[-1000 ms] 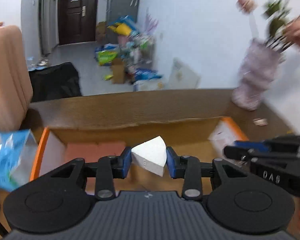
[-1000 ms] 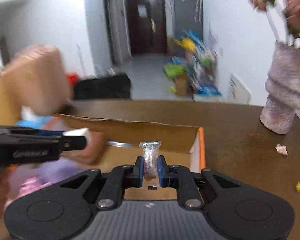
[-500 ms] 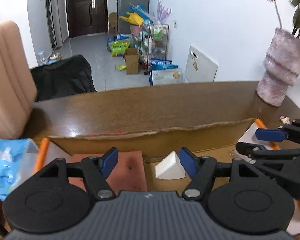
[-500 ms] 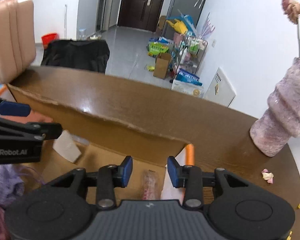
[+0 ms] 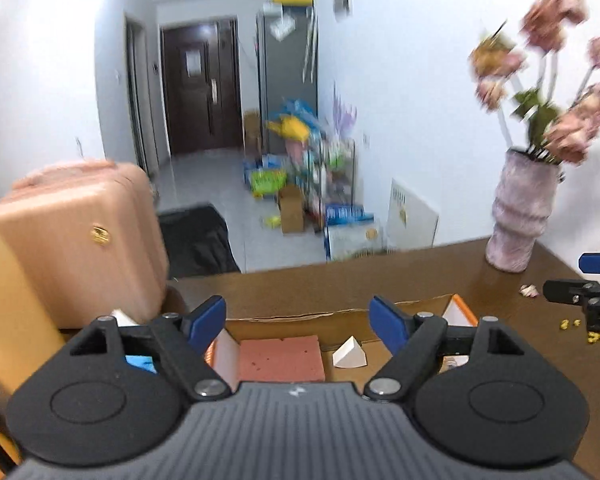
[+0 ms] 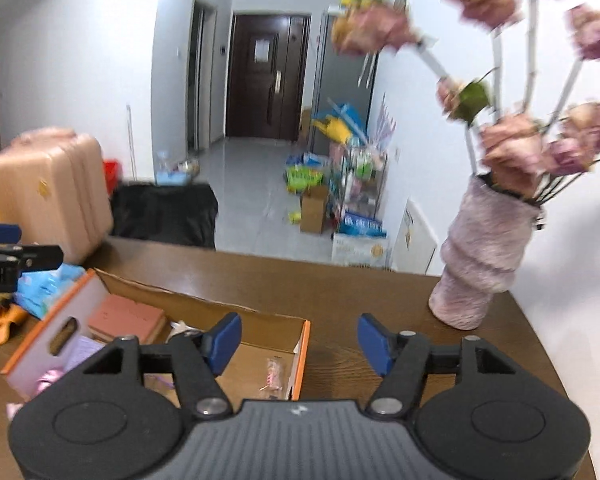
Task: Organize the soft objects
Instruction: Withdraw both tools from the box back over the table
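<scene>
An open cardboard box (image 6: 306,346) with orange edges sits on the brown table. In it lie a white wedge sponge (image 5: 350,354), a pink sponge block (image 5: 282,360), also in the right wrist view (image 6: 128,314), and a small clear packet (image 6: 273,374). My left gripper (image 5: 298,322) is open and empty, raised above the box. My right gripper (image 6: 298,338) is open and empty, above the box's right end. Its fingers show at the right of the left wrist view (image 5: 588,292).
A pink-grey vase (image 6: 482,264) with dried flowers stands on the table at the right. Small crumbs (image 5: 576,326) lie near it. A blue packet (image 6: 44,284) lies left of the box. A peach suitcase (image 5: 80,240) stands beyond the table's left end.
Both grippers let go: the left dropped the white wedge, the right dropped the clear packet into the box. Both have since opened wide and risen away from the box.
</scene>
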Demonstrator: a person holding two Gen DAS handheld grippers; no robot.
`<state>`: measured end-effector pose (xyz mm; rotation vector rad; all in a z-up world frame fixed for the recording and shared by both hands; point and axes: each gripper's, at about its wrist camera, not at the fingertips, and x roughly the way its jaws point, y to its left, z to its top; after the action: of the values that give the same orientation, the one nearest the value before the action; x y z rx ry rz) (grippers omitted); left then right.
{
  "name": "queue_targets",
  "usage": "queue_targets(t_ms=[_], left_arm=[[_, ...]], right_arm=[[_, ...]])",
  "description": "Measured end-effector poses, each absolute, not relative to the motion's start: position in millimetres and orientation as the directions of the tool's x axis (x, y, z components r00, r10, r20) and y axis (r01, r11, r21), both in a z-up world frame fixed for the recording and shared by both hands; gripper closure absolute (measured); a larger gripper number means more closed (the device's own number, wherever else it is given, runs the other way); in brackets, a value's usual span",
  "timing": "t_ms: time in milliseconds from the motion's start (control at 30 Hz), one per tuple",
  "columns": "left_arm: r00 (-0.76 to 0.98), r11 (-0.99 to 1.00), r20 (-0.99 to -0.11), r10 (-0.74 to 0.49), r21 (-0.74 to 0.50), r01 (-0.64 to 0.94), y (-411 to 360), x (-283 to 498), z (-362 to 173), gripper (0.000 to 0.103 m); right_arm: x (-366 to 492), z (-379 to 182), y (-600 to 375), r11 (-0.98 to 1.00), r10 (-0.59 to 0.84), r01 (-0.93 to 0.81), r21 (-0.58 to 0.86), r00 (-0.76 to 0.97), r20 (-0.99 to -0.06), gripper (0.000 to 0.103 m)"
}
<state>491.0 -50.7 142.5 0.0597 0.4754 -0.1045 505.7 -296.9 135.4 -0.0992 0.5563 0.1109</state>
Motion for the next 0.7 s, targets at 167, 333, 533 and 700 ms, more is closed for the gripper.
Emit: queue_targets(t_ms=[167, 333, 533, 700], left_arm=[[0.939, 0.996, -0.338, -0.066, 0.027, 0.080, -37, 386, 130, 0.015], [0.958, 0.994, -0.271, -0.089, 0.035, 0.103, -34, 297, 100, 0.009], [0.958, 0.991, -0.265, -0.107, 0.052, 0.125, -43, 219, 62, 0.004], [0.932, 0.988, -0.335, -0.135, 0.029, 0.154, -45, 184, 33, 0.004]], right_arm=[[411, 132, -317, 0.986, 0.152, -0.167, -0.002, 0.905, -0.398, 0.031], [314, 102, -325, 0.982, 0.191, -0.186, 0.044, 0.936, -0.294, 0.027], [228, 63, -313, 0.975, 0.221, -0.222, 0.021, 0.946, -0.236, 0.022], [183, 28, -300, 0.968, 0.246, -0.251, 0.017, 0.930, -0.274, 0.021]])
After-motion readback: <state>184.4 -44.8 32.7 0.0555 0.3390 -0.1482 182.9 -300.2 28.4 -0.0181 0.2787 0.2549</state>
